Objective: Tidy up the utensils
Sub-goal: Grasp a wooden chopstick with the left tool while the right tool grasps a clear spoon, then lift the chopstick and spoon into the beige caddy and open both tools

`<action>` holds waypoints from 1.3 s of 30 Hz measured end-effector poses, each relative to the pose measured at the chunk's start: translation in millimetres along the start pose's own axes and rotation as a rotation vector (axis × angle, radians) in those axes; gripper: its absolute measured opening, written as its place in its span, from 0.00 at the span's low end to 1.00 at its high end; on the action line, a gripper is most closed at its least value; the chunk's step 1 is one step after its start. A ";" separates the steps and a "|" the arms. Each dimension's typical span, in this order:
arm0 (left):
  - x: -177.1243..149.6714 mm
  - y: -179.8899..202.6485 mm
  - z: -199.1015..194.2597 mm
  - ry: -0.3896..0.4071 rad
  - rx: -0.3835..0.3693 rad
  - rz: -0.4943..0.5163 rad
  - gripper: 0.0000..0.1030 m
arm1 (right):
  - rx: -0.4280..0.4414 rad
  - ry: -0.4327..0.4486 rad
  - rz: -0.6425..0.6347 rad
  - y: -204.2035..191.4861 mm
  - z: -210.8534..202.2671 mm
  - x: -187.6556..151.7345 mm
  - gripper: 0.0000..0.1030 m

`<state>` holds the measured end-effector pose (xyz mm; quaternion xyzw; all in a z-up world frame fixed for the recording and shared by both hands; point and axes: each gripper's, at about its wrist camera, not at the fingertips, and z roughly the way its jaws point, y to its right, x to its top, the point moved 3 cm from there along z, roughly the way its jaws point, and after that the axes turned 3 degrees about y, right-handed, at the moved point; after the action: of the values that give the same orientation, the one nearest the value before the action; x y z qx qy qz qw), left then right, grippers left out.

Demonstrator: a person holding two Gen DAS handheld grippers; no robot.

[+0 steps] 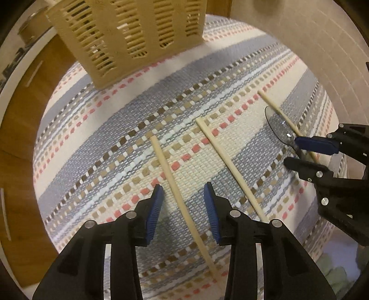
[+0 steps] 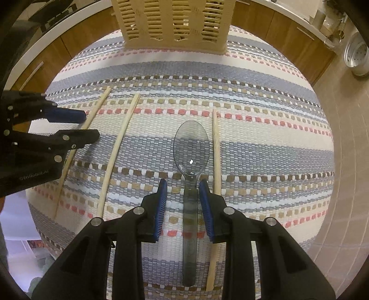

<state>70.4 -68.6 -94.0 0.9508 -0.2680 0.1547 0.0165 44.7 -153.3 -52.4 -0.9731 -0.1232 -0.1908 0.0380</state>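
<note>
While both grippers point down at a striped woven mat (image 2: 265,143), each straddles one utensil without yet pressing on it. Low in the left wrist view, the left gripper (image 1: 183,207) has its blue pads partly open on either side of a pale chopstick (image 1: 170,177) that runs from mid-frame toward the lower right; a gap shows on both sides, so nothing is held. A second chopstick (image 1: 228,166) lies just to its right. Low in the right wrist view, the right gripper (image 2: 183,203) is also partly open, its pads flanking the handle of a clear grey plastic spoon (image 2: 191,147) whose bowl sits at centre frame; the pads look close to the handle but not clamped. A third chopstick (image 2: 215,147) lies just beside the spoon, on its right. A slotted beige basket (image 2: 175,20), the likely destination, stands at the top of both views. To grip well, each gripper should probably settle lower, stay centred, and close squarely; the right one risks catching the neighbouring chopstick too.
</note>
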 end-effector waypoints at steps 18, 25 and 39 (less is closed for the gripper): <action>-1.2 -20.2 -10.4 0.072 0.012 -0.117 0.03 | 0.058 0.066 0.003 -2.1 -13.0 -7.0 0.10; -13.9 -44.7 -50.4 0.284 -0.119 -0.280 0.03 | 0.146 0.213 0.047 7.1 -44.8 -3.2 0.10; -9.6 -53.7 -144.6 0.635 -0.186 -0.387 0.04 | 0.206 0.396 0.092 19.8 -100.8 20.3 0.10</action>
<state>49.1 -1.2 43.4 0.8830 -0.0781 0.4106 0.2136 31.5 -180.1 47.9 -0.9123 -0.0877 -0.3624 0.1692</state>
